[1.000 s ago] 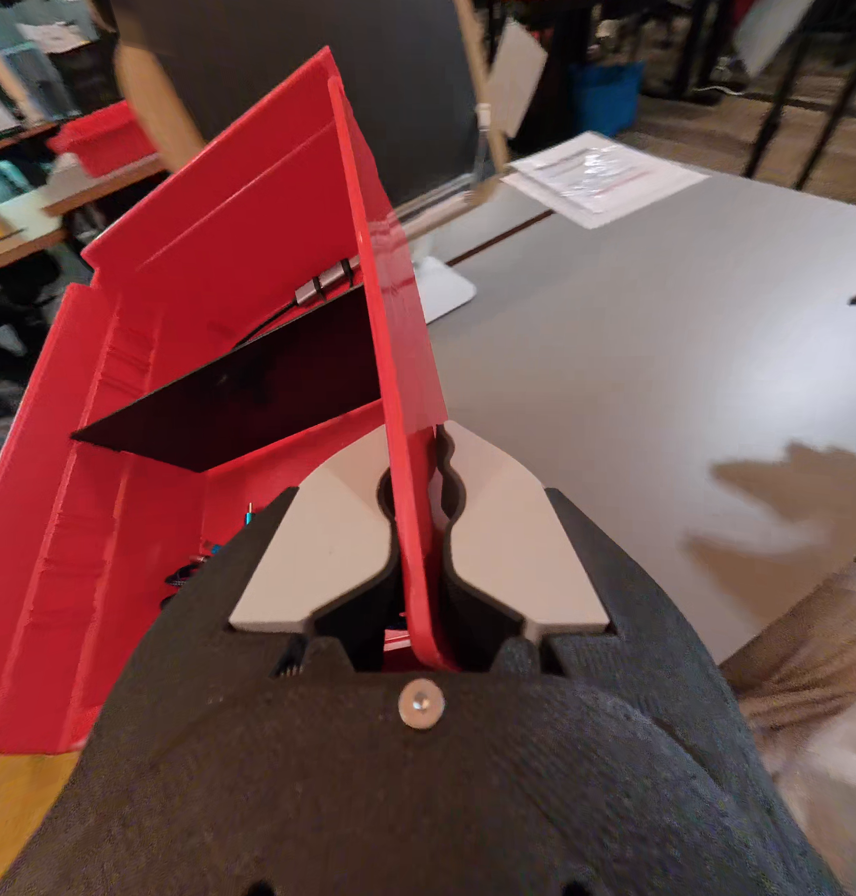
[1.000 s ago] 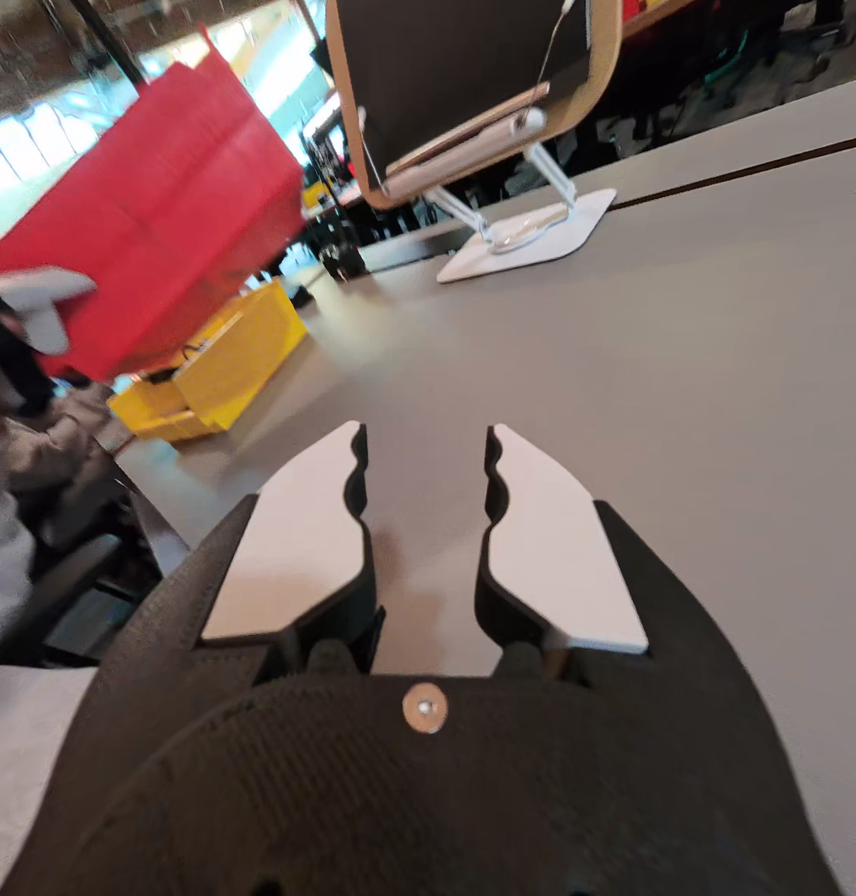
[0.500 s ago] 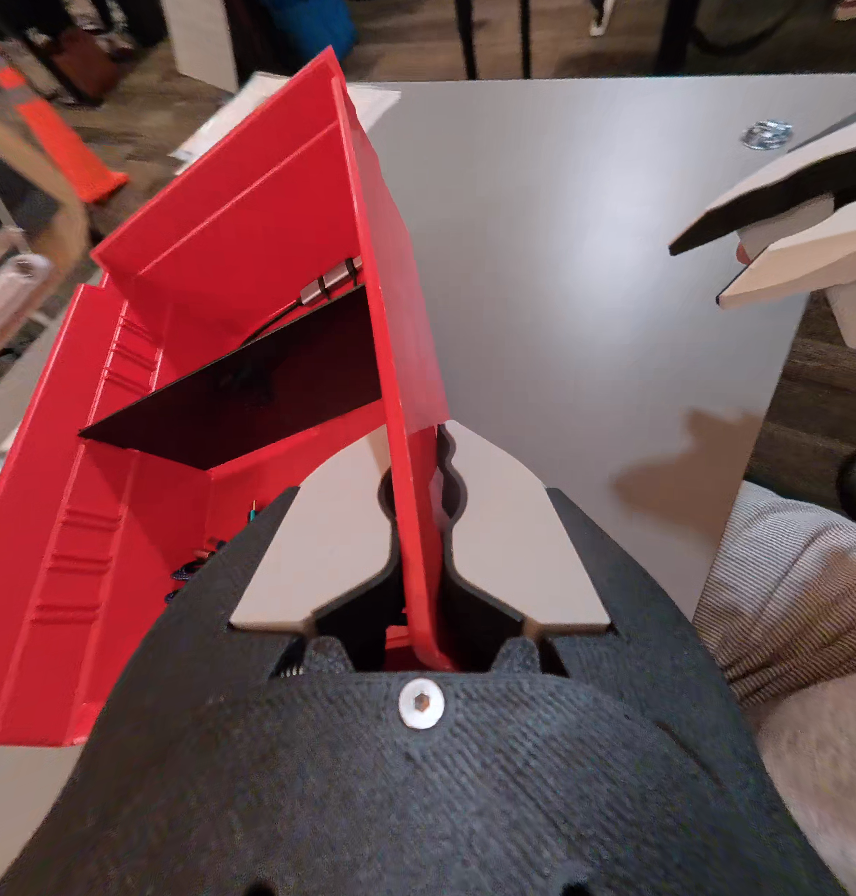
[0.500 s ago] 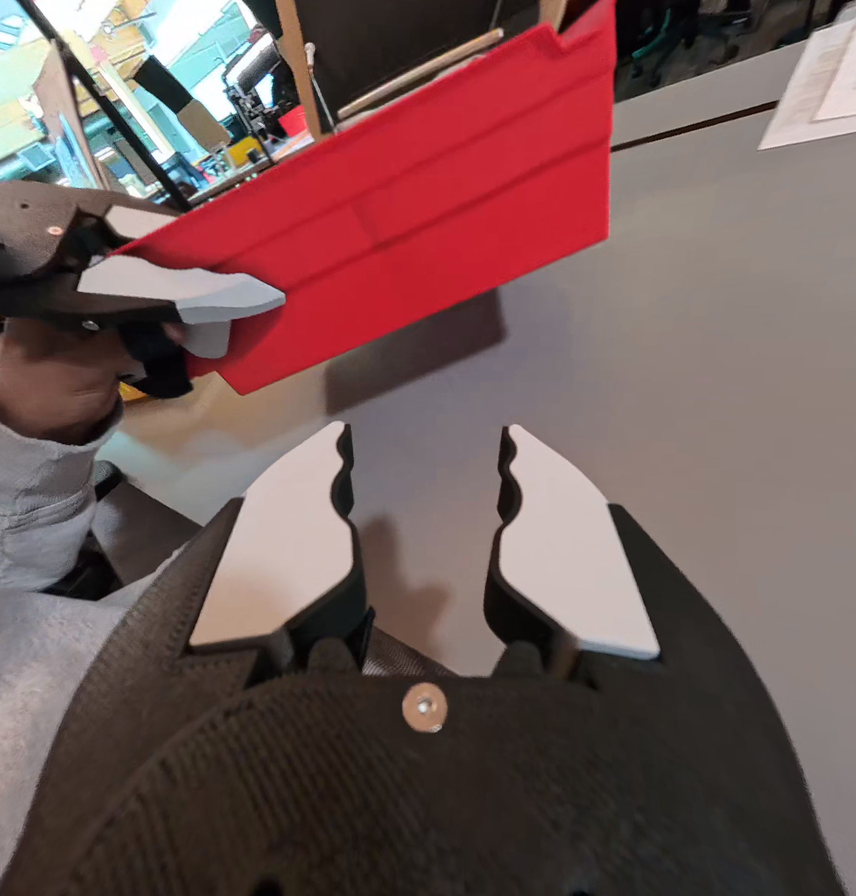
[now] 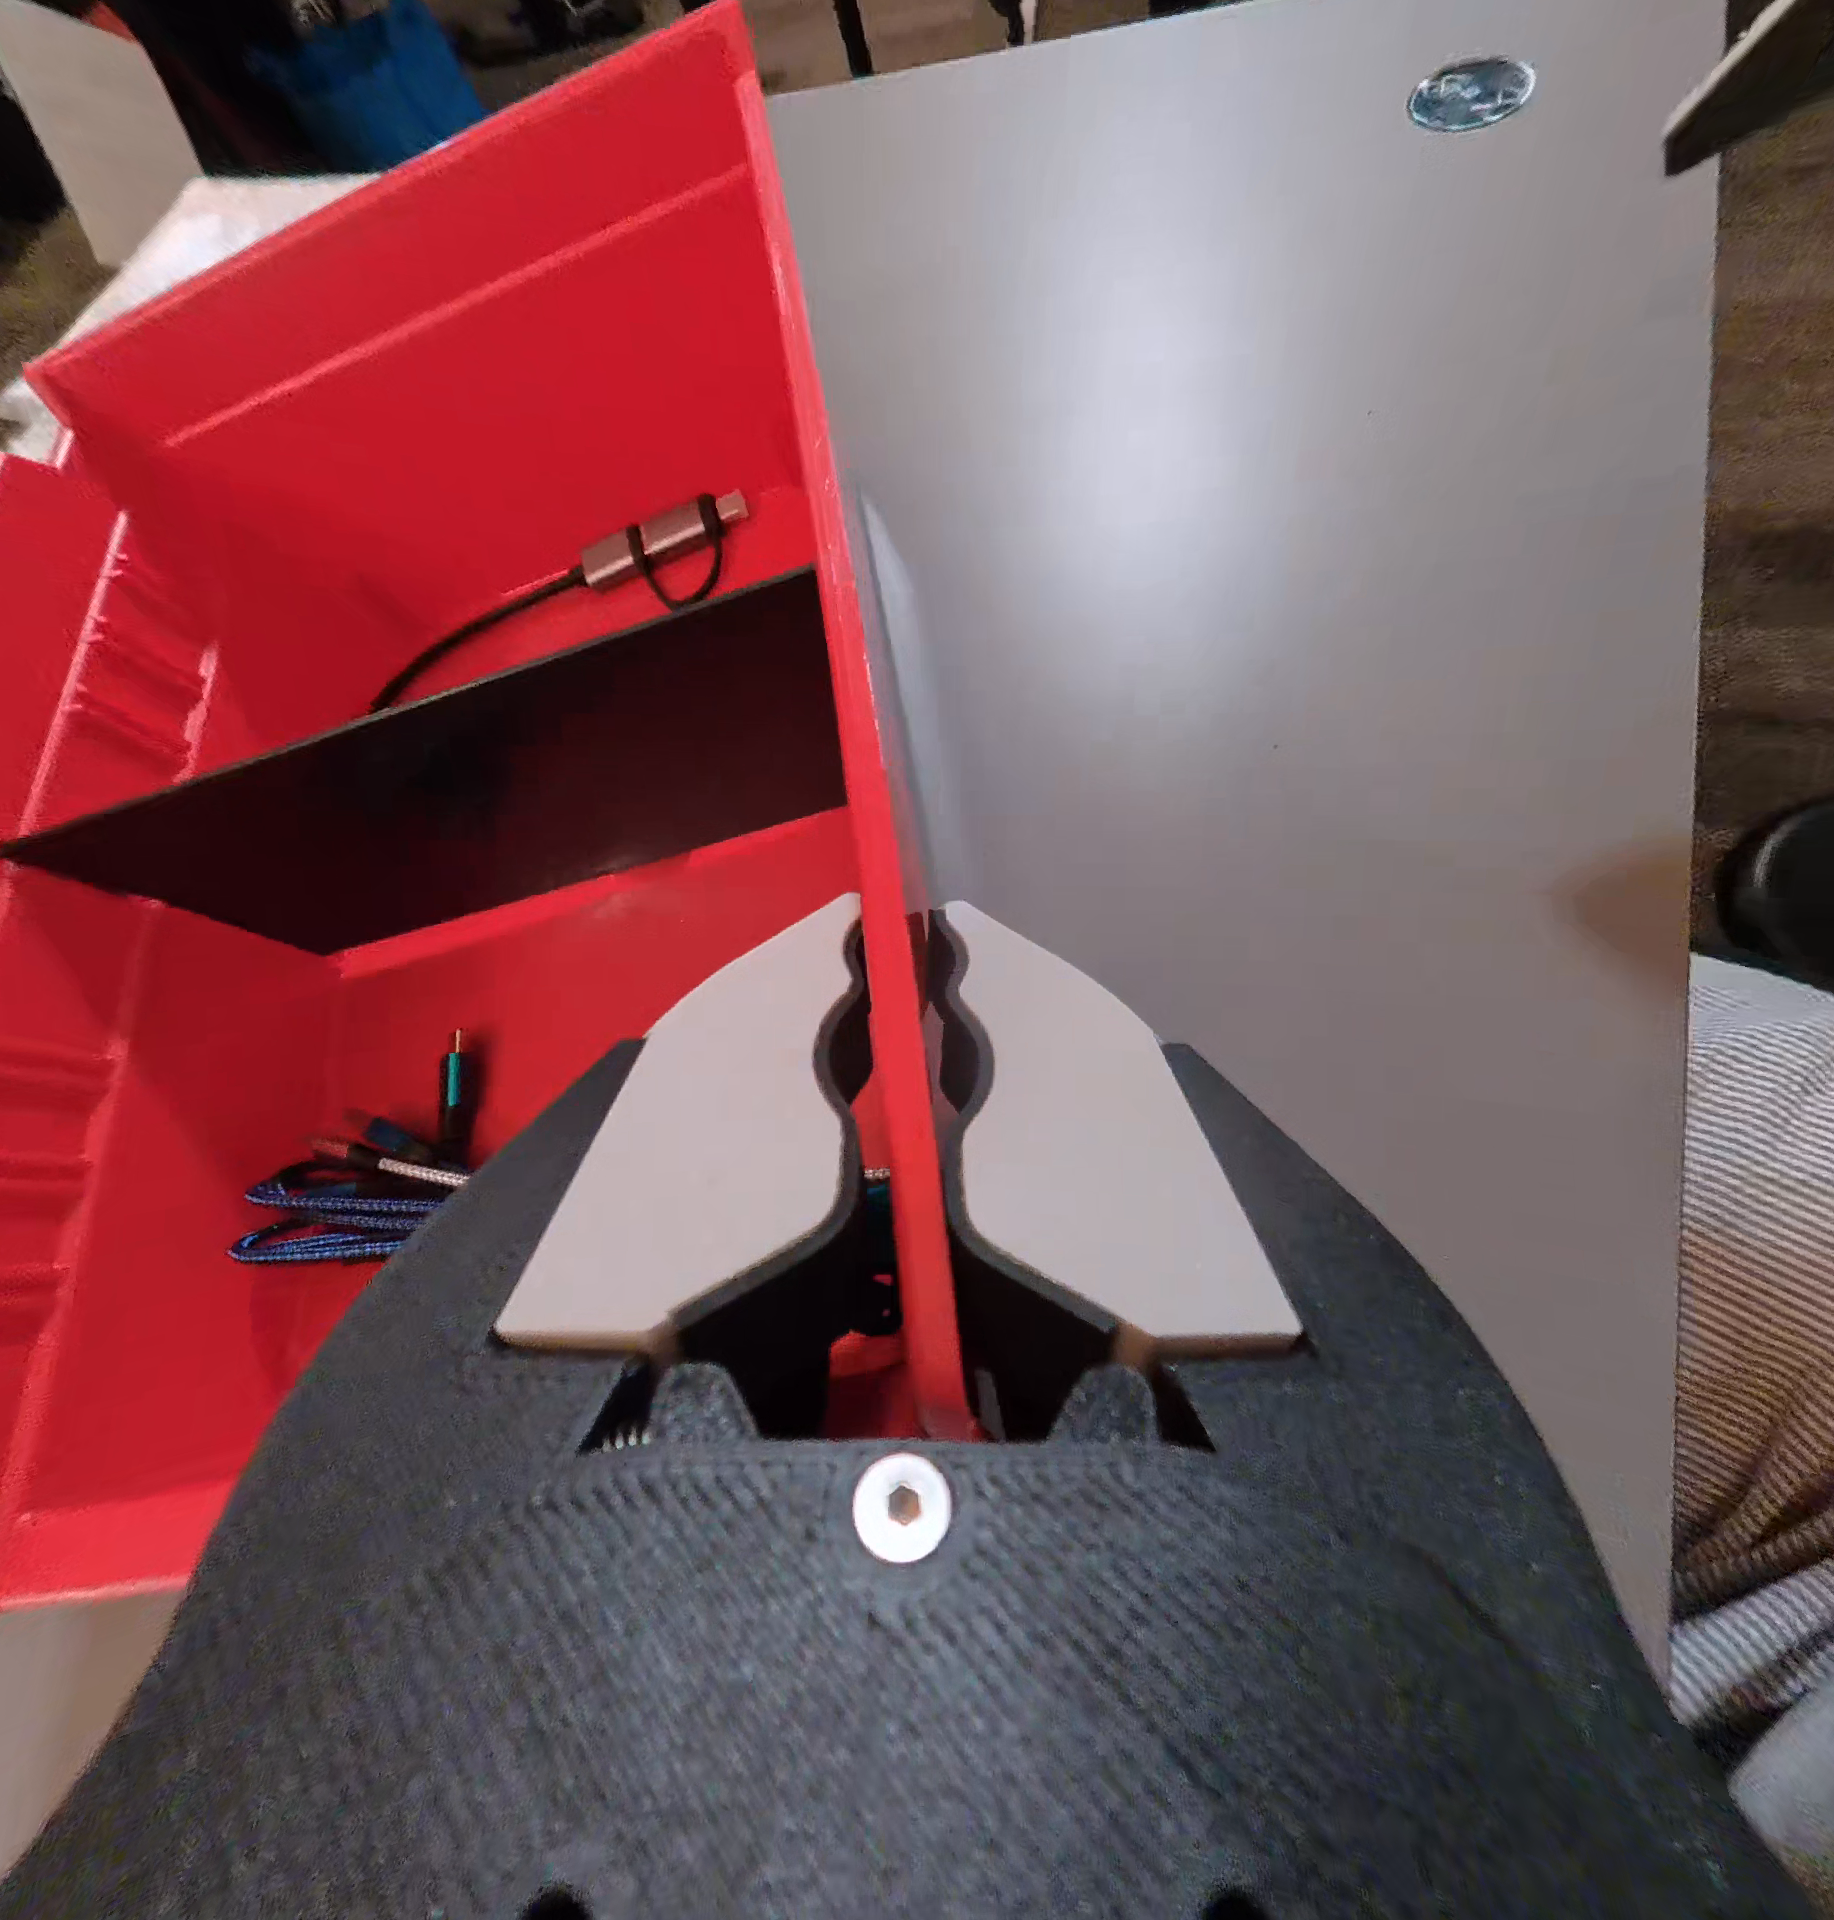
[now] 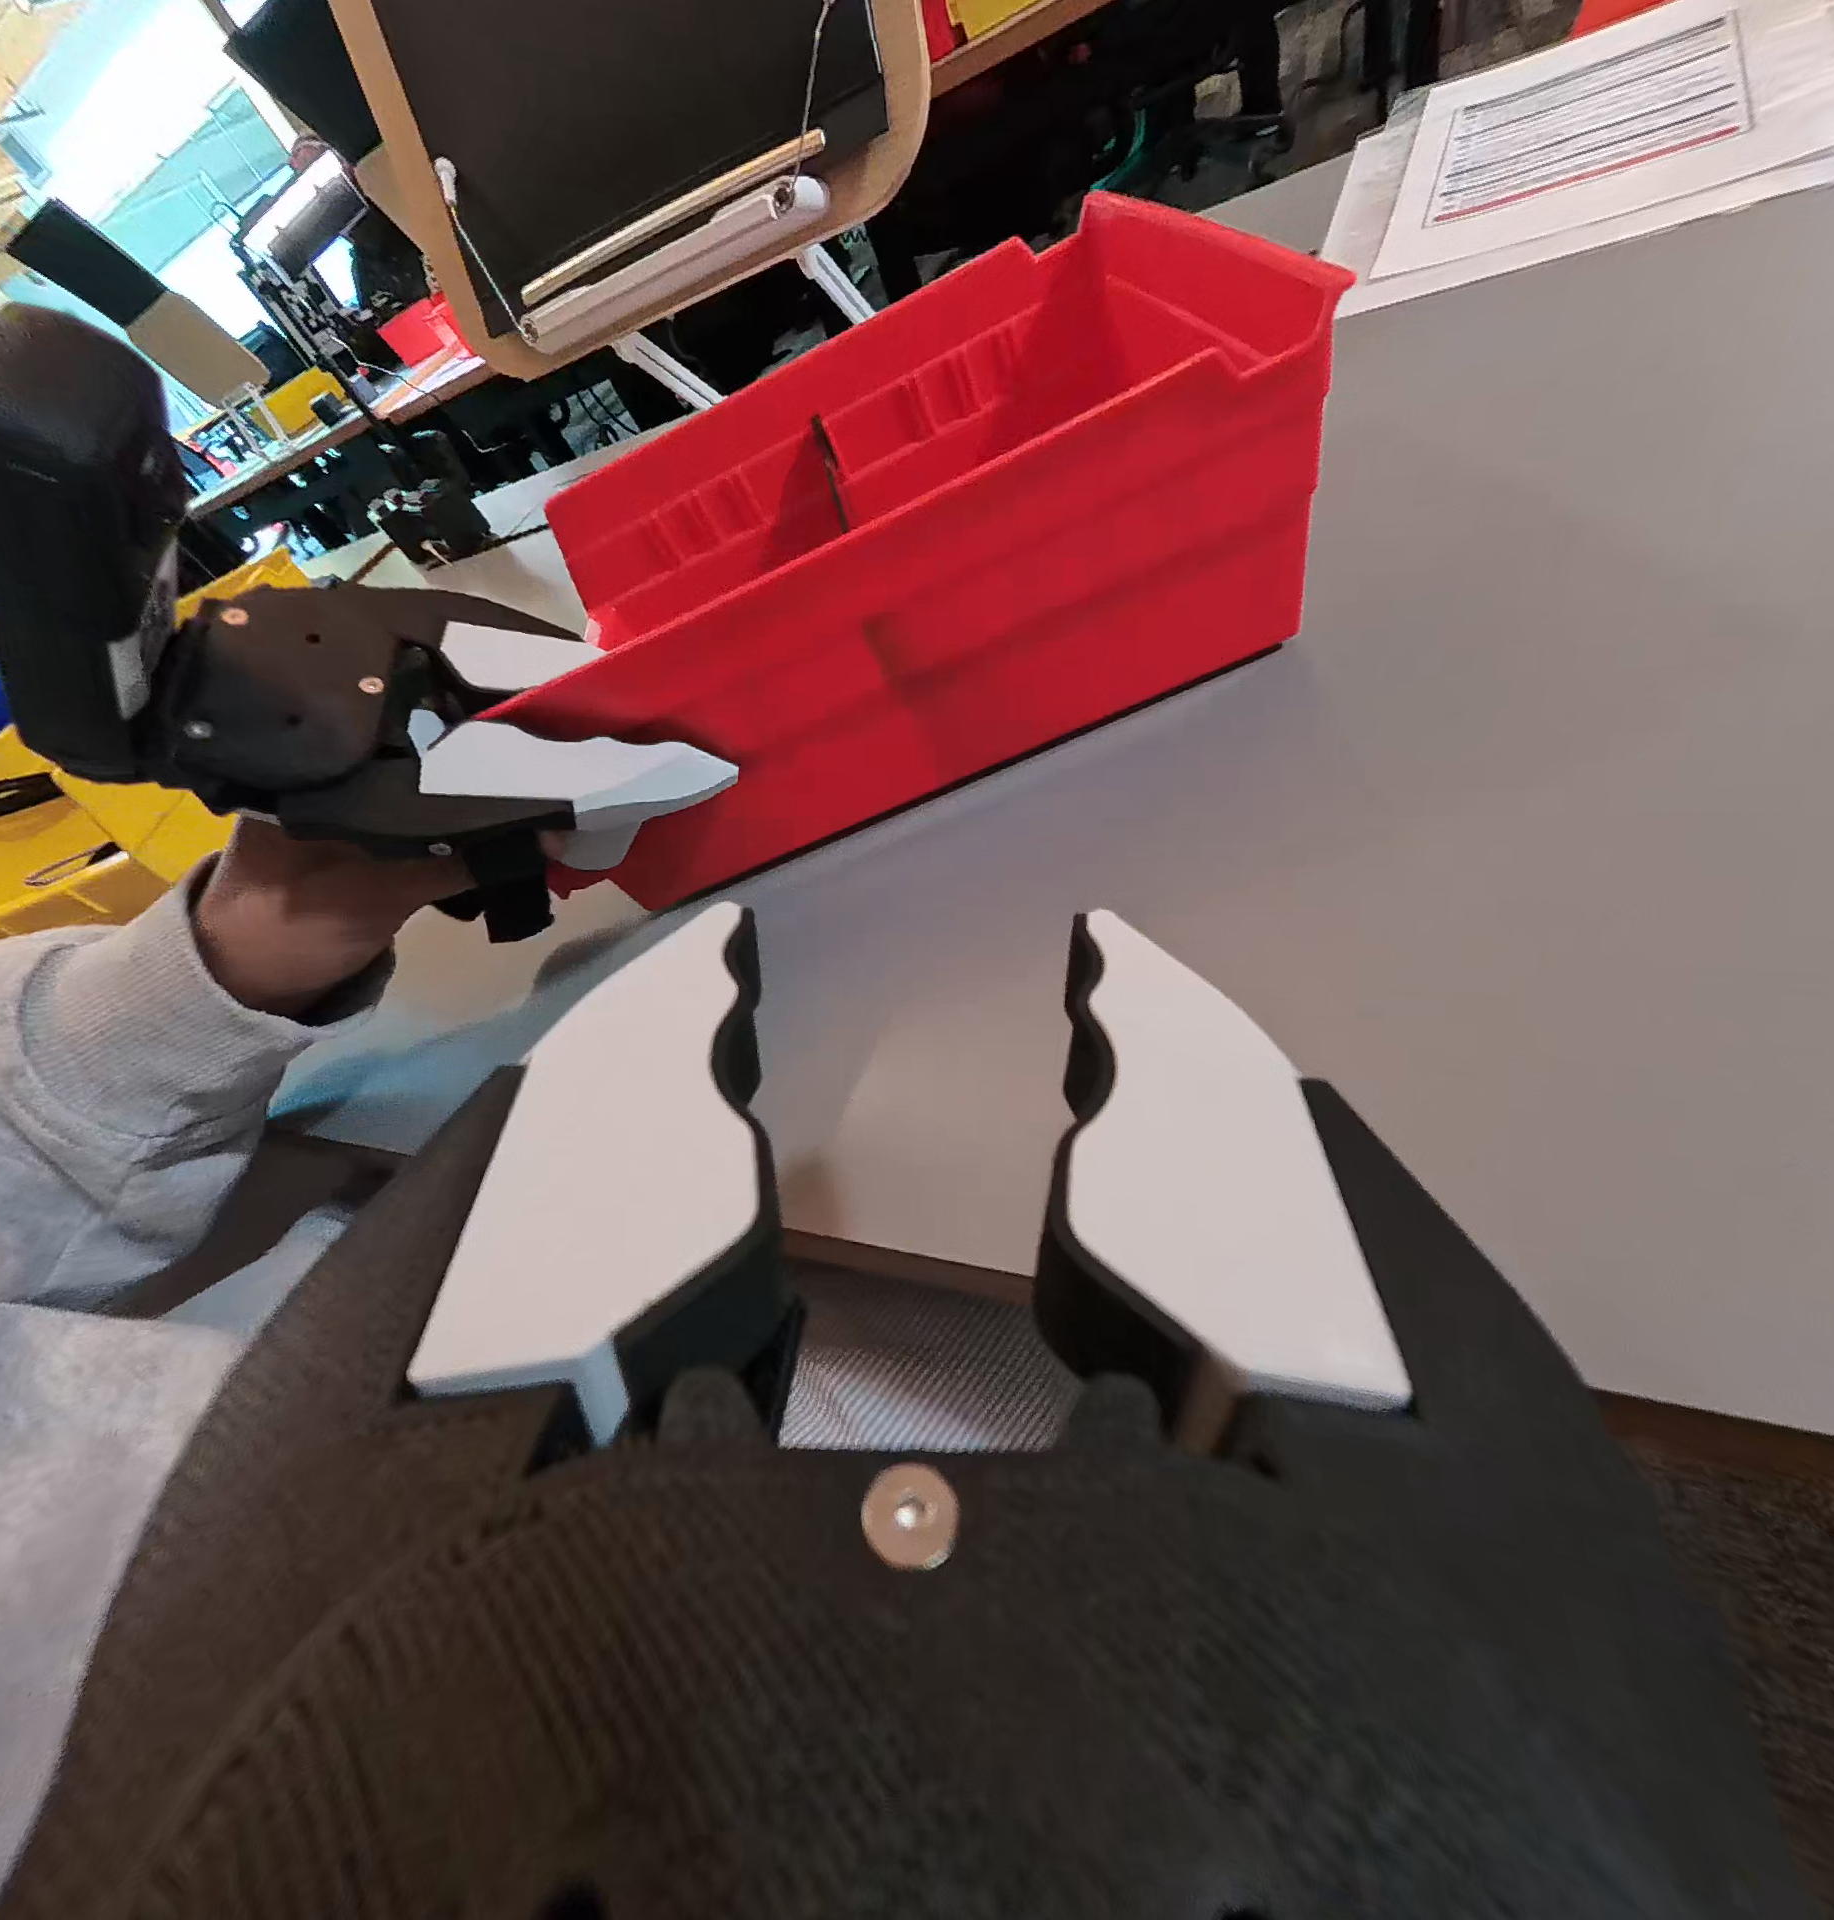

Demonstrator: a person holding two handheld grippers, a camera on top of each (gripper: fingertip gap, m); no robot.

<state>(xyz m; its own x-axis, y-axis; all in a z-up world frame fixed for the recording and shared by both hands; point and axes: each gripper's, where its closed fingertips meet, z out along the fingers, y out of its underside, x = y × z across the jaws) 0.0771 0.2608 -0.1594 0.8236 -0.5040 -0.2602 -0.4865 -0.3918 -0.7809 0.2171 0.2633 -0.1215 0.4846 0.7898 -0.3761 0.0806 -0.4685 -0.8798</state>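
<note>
My left gripper [image 5: 897,935] is shut on the right side wall of a red plastic bin [image 5: 393,416]. In the right wrist view the bin [image 6: 996,613] rests on the grey table [image 6: 1515,779] with the left gripper [image 6: 632,748] clamped on its near corner. A black divider [image 5: 456,800] splits the bin. A grey adapter with a black cable [image 5: 653,540] lies in the far section, and blue braided cables [image 5: 362,1205] lie in the near one. My right gripper [image 6: 908,971] is open and empty over the table's near edge, apart from the bin.
A monitor on a white stand [image 6: 622,166] stands behind the bin. Printed sheets [image 6: 1599,135] lie at the table's far right. Yellow bins [image 6: 51,831] sit at the left. A round metal disc [image 5: 1469,94] is set in the table [image 5: 1308,520]. A grey-sleeved arm [image 6: 113,1091] holds the left gripper. Tip to tip, the grippers are about 15 centimetres apart. The left gripper is farther from the round metal disc [image 5: 1469,94], some 30 centimetres, than the right, some 20 centimetres.
The left gripper has swung the red bin from the air at the left down onto the table. The right gripper has stayed open and pulled back toward the near edge.
</note>
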